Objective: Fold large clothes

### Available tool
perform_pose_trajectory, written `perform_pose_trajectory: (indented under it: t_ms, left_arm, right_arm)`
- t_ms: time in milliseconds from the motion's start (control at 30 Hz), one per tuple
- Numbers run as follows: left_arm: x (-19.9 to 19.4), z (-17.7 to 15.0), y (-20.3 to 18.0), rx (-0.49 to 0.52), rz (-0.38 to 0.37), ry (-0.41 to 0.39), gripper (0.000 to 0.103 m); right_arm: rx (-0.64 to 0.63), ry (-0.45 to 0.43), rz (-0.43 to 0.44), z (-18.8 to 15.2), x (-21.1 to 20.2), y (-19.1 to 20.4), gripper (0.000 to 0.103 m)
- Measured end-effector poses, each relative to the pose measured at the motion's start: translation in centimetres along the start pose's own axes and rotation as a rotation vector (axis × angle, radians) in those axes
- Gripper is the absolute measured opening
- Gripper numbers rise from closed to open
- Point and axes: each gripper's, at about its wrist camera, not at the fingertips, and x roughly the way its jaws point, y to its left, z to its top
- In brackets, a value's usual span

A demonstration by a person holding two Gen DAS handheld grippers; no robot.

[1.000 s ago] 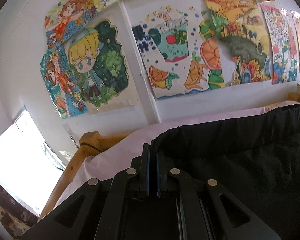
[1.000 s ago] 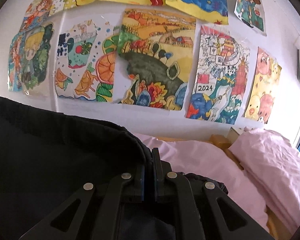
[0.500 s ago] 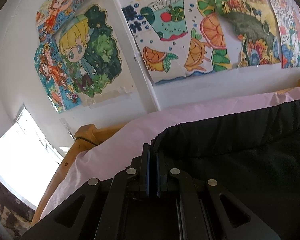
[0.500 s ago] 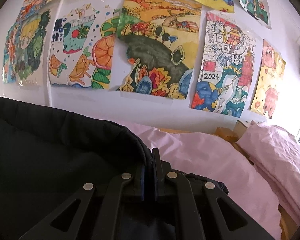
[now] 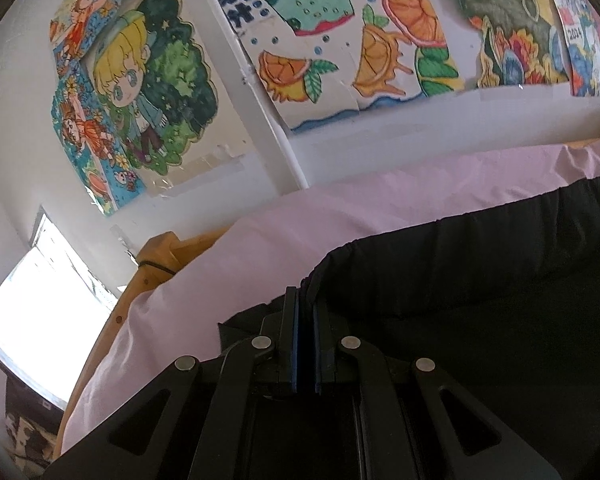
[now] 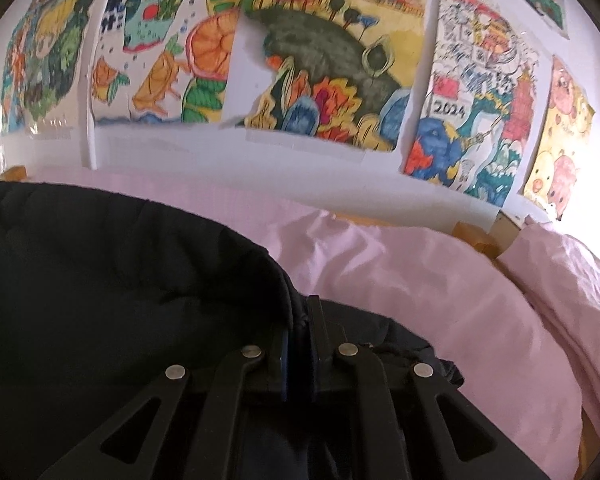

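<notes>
While both grippers point slightly downward toward the bed, each is clamped on a corner of the same black garment [image 5: 480,300]. The left gripper [image 5: 306,300] has its jaws nearly together, with a fold of the gathered hem pinched between the blue pads; from there the hem runs off to its right, and the cloth hangs over the space below and right of the fingers. The right gripper [image 6: 300,312] is likewise narrow, gripping the opposite corner, with the cloth spreading to its left and a little of it bunched just behind and right of its fingers. Ahead of both tools lies a pink sheet [image 5: 340,216] on the bed, and beyond it a white wall [image 6: 308,160] covered in drawings [image 6: 324,60]. Left of the left gripper a wooden bedpost [image 5: 159,256] shows, with a bright window [image 5: 39,320] beyond. To the far right of the right gripper sits a pink pillow [image 6: 560,272].
</notes>
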Motion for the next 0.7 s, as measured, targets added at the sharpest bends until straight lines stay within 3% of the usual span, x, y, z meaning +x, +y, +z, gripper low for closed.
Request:
perform_pose_trajectory:
  t_ms: [467, 533, 633, 667, 700]
  left_arm:
    - [0.3, -0.2, 0.4, -0.024, -0.047, 0.017, 0.009]
    - [-0.4, -0.1, 1.2, -0.058, -0.080, 0.006, 0.017]
    - [-2.1, 0.0, 2.9, -0.143, -0.123, -0.033, 0.060]
    - [-2.7, 0.0, 3.5, -0.175, -0.132, -0.052, 0.076]
    - [-3.2, 0.0, 3.9, -0.195, -0.140, -0.068, 0.079]
  right_arm:
    - [0.024, 0.027, 0.032, -1.1, 1.5, -0.2, 0.011]
    - [0.033, 0.018, 0.036, -1.0, 1.1, -0.5, 0.014]
    - [0.062, -0.006, 0.045, -0.7, 0.2, -1.1, 0.032]
    - [0.074, -0.021, 0.049, -0.7, -0.4, -1.4, 0.050]
    - [0.082, -0.035, 0.053, -0.6, -0.9, -1.6, 0.068]
